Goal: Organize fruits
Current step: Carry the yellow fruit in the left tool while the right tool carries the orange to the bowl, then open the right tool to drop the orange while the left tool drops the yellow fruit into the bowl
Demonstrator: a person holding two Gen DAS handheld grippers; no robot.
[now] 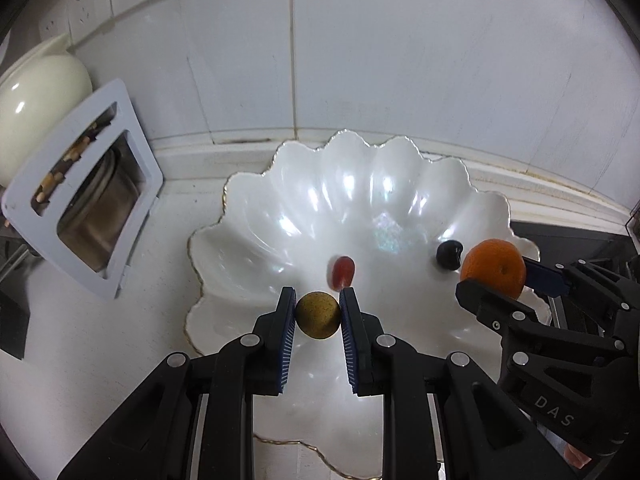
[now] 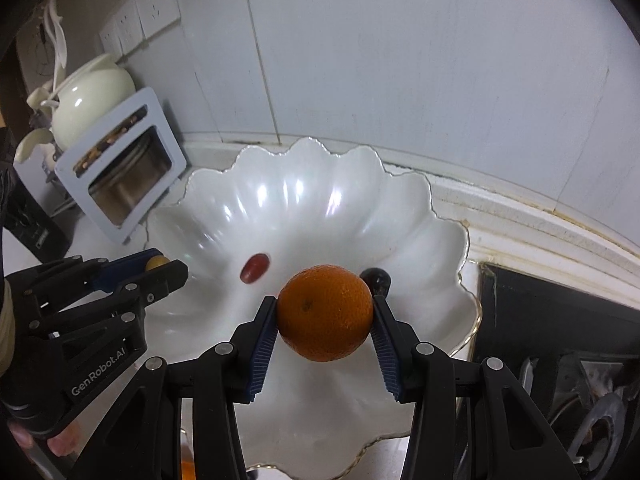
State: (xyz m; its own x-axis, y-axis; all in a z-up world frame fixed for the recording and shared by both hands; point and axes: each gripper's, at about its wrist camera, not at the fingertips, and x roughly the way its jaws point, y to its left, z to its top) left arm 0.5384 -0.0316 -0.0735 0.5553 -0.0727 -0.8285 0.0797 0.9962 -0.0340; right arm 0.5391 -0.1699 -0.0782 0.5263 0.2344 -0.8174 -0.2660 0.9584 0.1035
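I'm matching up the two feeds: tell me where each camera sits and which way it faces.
Left wrist: on the left gripper, facing down into the white bowl, holding a small yellow fruit; the right gripper shows.
Right wrist: on the right gripper, facing the bowl, holding an orange; the left gripper shows.
Shared: bowl, red grape, dark fruit.

1 bowl, 4 fruits, 2 claws, 1 teapot

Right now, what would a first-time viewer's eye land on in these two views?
The bright orange clamped in the right gripper over the near right part of the big scalloped white bowl. Next, the small yellowish-brown round fruit pinched in the left gripper above the bowl's near edge. A red grape and a dark fruit already lie inside.
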